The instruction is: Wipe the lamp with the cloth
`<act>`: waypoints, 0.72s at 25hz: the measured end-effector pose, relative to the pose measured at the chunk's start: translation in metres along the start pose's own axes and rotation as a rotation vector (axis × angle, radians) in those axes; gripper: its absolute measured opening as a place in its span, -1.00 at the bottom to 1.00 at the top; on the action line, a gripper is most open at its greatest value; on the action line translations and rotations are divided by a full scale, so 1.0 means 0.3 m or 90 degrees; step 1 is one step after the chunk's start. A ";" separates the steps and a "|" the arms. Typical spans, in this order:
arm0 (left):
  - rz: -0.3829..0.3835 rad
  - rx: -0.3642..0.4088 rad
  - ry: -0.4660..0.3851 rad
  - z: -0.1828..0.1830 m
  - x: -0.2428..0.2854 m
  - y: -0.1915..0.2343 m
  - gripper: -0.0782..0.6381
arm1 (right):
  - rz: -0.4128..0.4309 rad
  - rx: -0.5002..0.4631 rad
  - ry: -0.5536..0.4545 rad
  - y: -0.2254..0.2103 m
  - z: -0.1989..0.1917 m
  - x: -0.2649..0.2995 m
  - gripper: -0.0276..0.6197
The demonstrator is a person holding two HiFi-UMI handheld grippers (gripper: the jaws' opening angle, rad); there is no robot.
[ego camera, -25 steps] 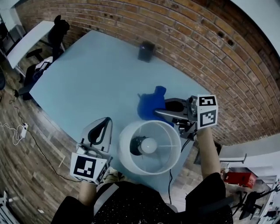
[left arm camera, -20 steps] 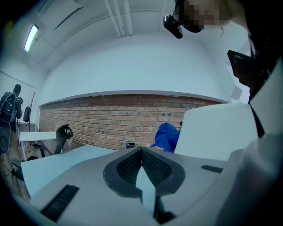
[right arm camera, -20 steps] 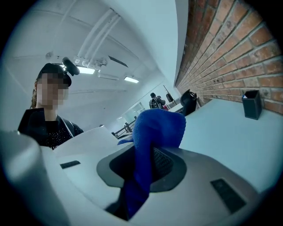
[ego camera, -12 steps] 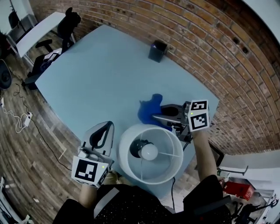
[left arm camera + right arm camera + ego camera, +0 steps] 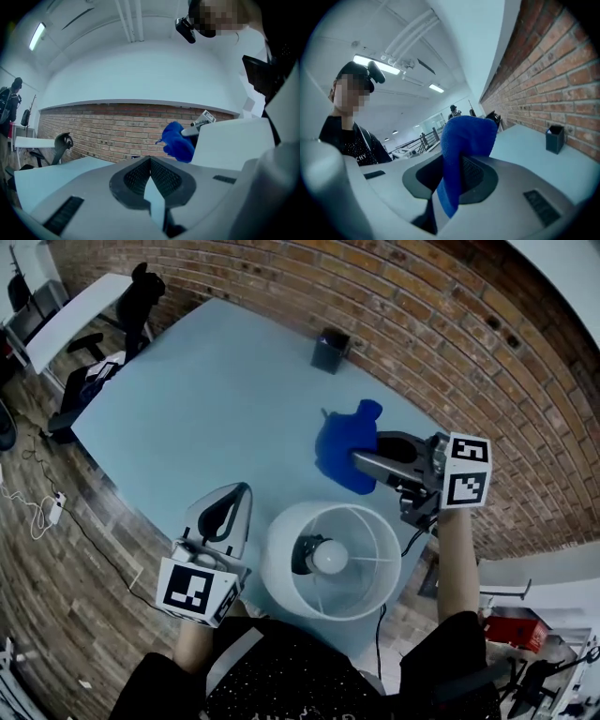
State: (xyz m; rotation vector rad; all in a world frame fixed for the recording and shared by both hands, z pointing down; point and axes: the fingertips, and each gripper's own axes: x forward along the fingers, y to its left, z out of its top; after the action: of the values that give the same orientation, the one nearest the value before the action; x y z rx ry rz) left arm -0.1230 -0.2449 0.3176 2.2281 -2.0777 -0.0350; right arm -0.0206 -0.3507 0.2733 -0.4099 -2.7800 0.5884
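Blue cloth (image 5: 342,448), white lamp (image 5: 277,563), pale blue table (image 5: 206,399), red brick wall (image 5: 441,324), dark box (image 5: 329,351)

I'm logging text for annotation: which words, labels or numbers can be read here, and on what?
"CHY": print on the person's black shirt, partly cut off.
Left gripper and right gripper: square marker patterns only, no letters or numbers.
Nothing else is readable.

Room around the lamp (image 5: 330,559)
Beyond it the bench (image 5: 187,399) lies bare up to a dark box (image 5: 330,351) by the brick wall (image 5: 450,315); the held cloth (image 5: 345,446) crowds the lamp's far right.
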 end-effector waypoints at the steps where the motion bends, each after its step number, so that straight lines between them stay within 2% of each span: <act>1: -0.017 0.002 -0.005 0.009 0.010 0.007 -0.76 | -0.018 -0.010 -0.025 0.041 0.057 -0.011 -0.69; 4: -0.084 0.001 -0.021 0.034 0.061 0.032 -0.76 | -0.089 -0.043 -0.075 0.173 0.190 -0.031 -0.69; 8: -0.212 -0.004 -0.033 0.070 0.153 0.037 -0.76 | -0.192 -0.072 -0.092 0.301 0.286 -0.016 -0.69; 14: -0.403 -0.006 -0.017 0.099 0.227 0.026 -0.76 | -0.437 -0.063 -0.076 0.336 0.310 0.017 -0.69; 18: -0.528 -0.023 0.011 0.103 0.230 -0.015 -0.76 | -0.553 -0.028 -0.095 0.391 0.290 0.058 -0.69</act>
State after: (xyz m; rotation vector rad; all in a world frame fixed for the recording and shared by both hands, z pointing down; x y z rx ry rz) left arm -0.1161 -0.3151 0.2899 2.8573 -0.9949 -0.1080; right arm -0.0387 -0.2728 0.1500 0.8328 -2.7267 0.3385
